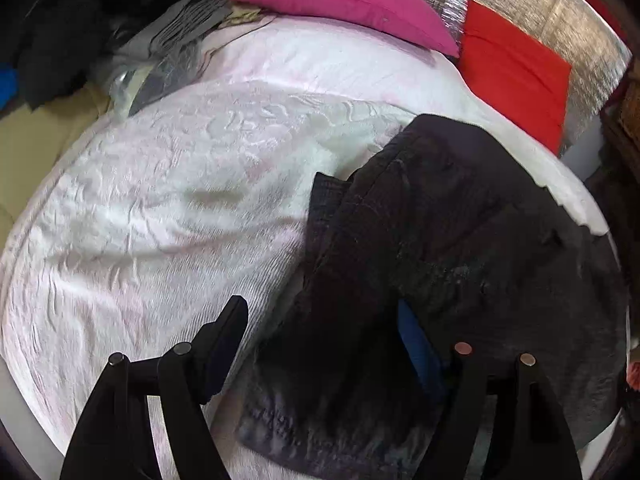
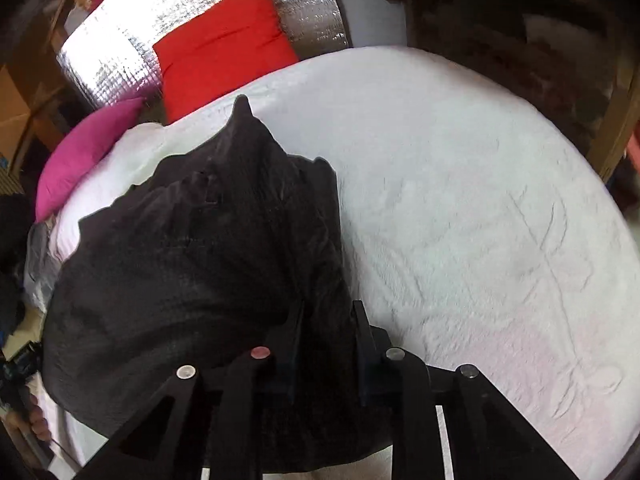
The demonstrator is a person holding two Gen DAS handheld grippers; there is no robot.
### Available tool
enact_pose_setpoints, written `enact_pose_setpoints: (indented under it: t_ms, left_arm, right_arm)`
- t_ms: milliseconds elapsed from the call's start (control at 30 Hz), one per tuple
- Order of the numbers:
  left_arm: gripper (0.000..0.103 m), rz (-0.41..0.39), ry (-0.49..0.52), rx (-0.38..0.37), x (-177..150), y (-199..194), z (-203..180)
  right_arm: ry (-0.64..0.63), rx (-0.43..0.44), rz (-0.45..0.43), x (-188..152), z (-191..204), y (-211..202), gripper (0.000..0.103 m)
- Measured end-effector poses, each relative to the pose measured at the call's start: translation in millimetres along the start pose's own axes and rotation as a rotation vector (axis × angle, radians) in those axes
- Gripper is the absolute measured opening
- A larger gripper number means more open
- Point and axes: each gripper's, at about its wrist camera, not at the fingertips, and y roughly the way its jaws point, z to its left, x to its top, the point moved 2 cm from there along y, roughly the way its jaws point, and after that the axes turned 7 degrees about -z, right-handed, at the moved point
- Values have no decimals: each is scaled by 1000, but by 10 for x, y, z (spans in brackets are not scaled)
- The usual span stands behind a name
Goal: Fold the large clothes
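Observation:
A black textured garment [image 1: 440, 216] lies bunched on the white bedspread [image 1: 160, 200]. In the left wrist view its lower edge runs down between my left gripper's [image 1: 324, 332] fingers. Those fingers stand wide apart: the left one is over bare bedspread and the right one, with a blue pad, is against the dark cloth, so the gripper is open. In the right wrist view the garment [image 2: 192, 248] heaps up to a peak on the left of the bedspread [image 2: 480, 200]. My right gripper [image 2: 328, 332] has its fingers close together, with a fold of the garment's right edge pinched between them.
A magenta cushion [image 1: 344, 0] and a red cushion [image 1: 516, 68] lean on a silver foil panel [image 1: 560, 12] at the bed's head. Grey and dark clothes [image 1: 172, 36] pile at the far left corner. A person's fingers [image 2: 38, 420] show at the lower left. Dark wooden furniture [image 2: 520, 40] stands beyond the bed.

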Motion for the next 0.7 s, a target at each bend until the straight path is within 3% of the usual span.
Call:
enact_pose_setpoints:
  t_ms: [67,133,167,200,267,367,500,633,700]
  left_arm:
    - [78,-24,-9,0,0,-128,35]
    - [78,-90,-15,-15,-19,-360,46]
    - [78,-114,-20,-34,-40,-460,55]
    - [78,-139,-29,-67,-50,-566,59]
    - [81,-176,-62,-145,-145,-782,100]
    - [84,-181,-142,-243,-384,-951,155]
    - [84,-61,-274,-384,-741,-864,190]
    - [84,62,-430,-517,-1019,-659,137]
    - [84,95,-461,-537,-1060,-561,74]
  right_arm:
    - [70,50,-37,56,-54,-218,25]
    - [157,107,-83,71,-135,-461,40]
    - [191,140,-103,44,-173,-571,73]
    - [228,187,-125,-6,-199,-693,89]
    - [270,276,-167,-105,-159,-891,89]
    - [297,401,-142,-277,23,-1013,89]
    - [415,551,6,-569,184,-848,89]
    - [544,575,83,-837,292,-609,89]
    - [590,567,94,-898,294,-516,89]
